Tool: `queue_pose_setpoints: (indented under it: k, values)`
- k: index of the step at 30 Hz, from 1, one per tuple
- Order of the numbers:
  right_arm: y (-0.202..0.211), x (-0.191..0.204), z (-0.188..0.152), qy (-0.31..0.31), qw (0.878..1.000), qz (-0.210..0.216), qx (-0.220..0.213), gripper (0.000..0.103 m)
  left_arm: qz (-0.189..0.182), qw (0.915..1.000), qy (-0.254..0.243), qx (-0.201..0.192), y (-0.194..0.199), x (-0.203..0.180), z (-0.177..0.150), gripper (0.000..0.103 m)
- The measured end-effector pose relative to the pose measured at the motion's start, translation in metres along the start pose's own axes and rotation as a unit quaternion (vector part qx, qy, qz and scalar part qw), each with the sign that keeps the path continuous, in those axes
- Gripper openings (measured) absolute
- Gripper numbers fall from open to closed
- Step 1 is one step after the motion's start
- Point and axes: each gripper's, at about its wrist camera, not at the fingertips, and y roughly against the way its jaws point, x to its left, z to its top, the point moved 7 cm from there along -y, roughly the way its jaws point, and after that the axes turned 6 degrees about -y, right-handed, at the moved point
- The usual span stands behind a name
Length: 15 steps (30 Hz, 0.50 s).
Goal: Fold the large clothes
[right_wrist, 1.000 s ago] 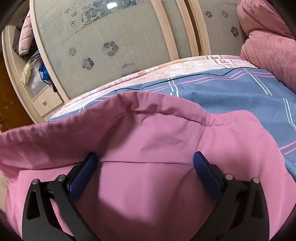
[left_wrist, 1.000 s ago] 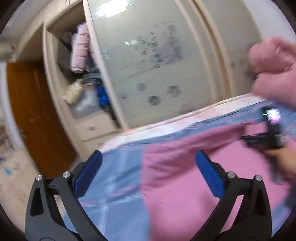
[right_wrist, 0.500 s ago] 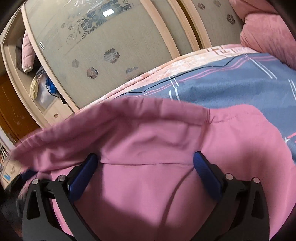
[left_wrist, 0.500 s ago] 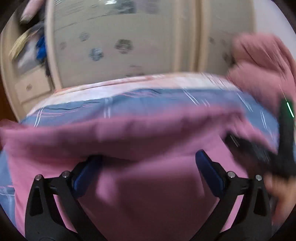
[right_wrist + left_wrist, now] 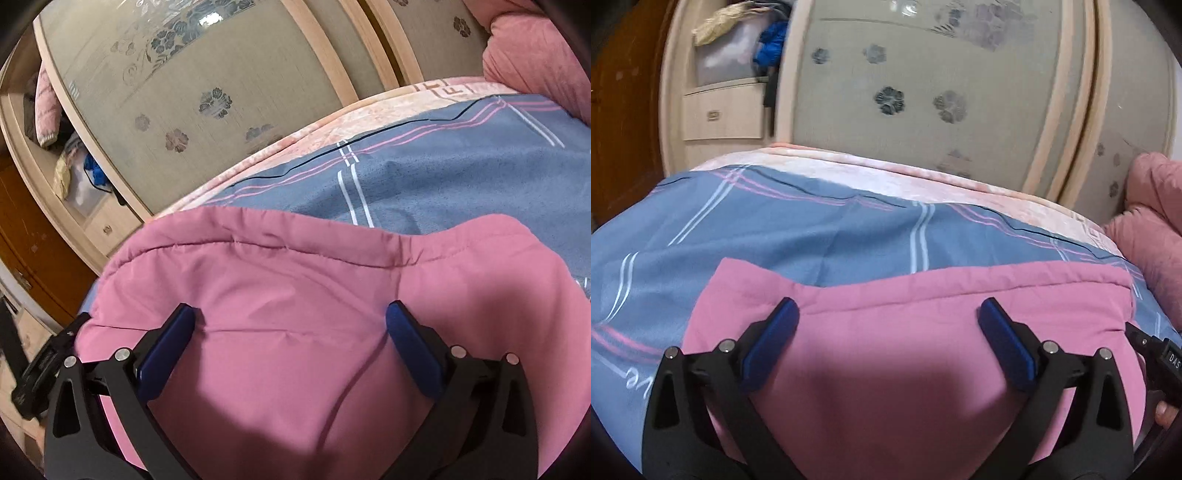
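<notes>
Your left gripper (image 5: pixel 888 319) has its blue-padded fingers (image 5: pixel 772 341) spread wide over the pink garment (image 5: pixel 905 332), gripping nothing; your right gripper (image 5: pixel 290 325) is spread just as wide above the same cloth, also holding nothing. The garment fills the lower half of both frames, its stitched edge running across mid-frame, lying on the blue plaid bedsheet (image 5: pixel 812 229). Pink bedding (image 5: pixel 532 62) sits at upper right of the right view. The flowered wardrobe door (image 5: pixel 923 92) stands behind the bed.
</notes>
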Motion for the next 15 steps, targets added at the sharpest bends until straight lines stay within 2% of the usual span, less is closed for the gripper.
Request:
queue_pose_setpoints:
  k: [3, 6, 8, 10, 12, 15]
  values:
    - [0.0, 0.001, -0.001, 0.006, 1.0, -0.011, 0.0, 0.102, 0.034, 0.9991, -0.023, 0.014, 0.001, -0.006, -0.003, 0.101]
    - [0.013, -0.001, -0.003, 0.0, 1.0, 0.001, -0.015, 0.102, 0.068, 0.9963, -0.052, 0.008, 0.022, -0.008, -0.013, 0.101]
    - [0.034, -0.003, -0.005, -0.018, 0.998, 0.048, -0.039, 0.102, 0.073, 0.9956, -0.058, -0.001, 0.048, -0.003, -0.027, 0.101]
    - [0.077, -0.013, -0.011, -0.05, 0.989, 0.11, -0.089, 0.102, 0.077, 0.9953, -0.056, -0.013, 0.08, 0.0, -0.048, 0.101]
    - [0.115, -0.018, -0.032, -0.045, 0.985, 0.13, -0.107, 0.102, 0.073, 0.9948, -0.069, -0.016, 0.117, -0.002, -0.083, 0.101]
    - [0.177, -0.018, -0.097, 0.042, 0.984, 0.121, -0.123, 0.102, 0.076, 0.9916, -0.099, -0.034, 0.165, -0.006, -0.129, 0.101]
